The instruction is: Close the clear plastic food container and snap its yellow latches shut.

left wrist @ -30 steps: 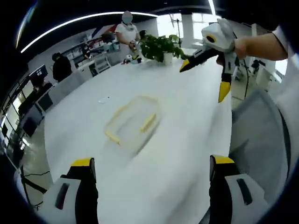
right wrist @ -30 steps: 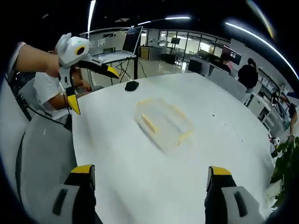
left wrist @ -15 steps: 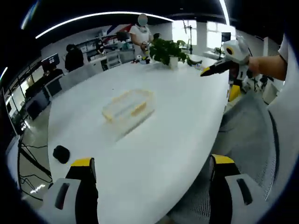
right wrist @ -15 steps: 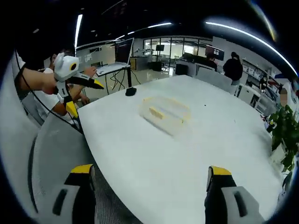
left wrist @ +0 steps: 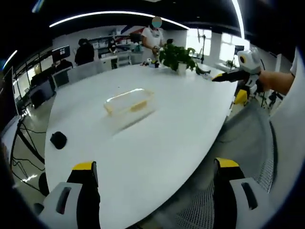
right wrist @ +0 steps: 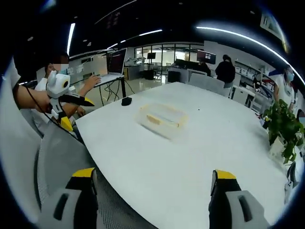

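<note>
Left gripper [left wrist: 152, 191]: jaws spread wide, nothing between them, held back off the near edge of the white table [left wrist: 157, 143]. Right gripper [right wrist: 151, 191]: jaws likewise wide apart, empty, off the table's edge above a grey mesh chair [right wrist: 57, 157].

Clear plastic food container [left wrist: 128, 101] sits on the table top, well apart from both grippers; in the right gripper view [right wrist: 162, 118] it lies about mid-table. Yellow latches [left wrist: 138, 106] show along its sides. Whether the lid is seated or the latches are snapped, cannot tell at this range.

In the left gripper view the right gripper appears at the far right, beyond the table edge, held in a hand [left wrist: 267, 81], jaws parted, one pointing over the table and one down. In the right gripper view the left gripper appears at the far left, held in a hand [right wrist: 35, 100], jaws parted the same way.

Other items: black computer mouse [left wrist: 58, 140] near the table's edge, well apart from the container. Potted green plant [left wrist: 177, 57] at the far end of the table. Laptop [right wrist: 114, 64] on a stand beyond the table. Several people stand in the background by desks.
</note>
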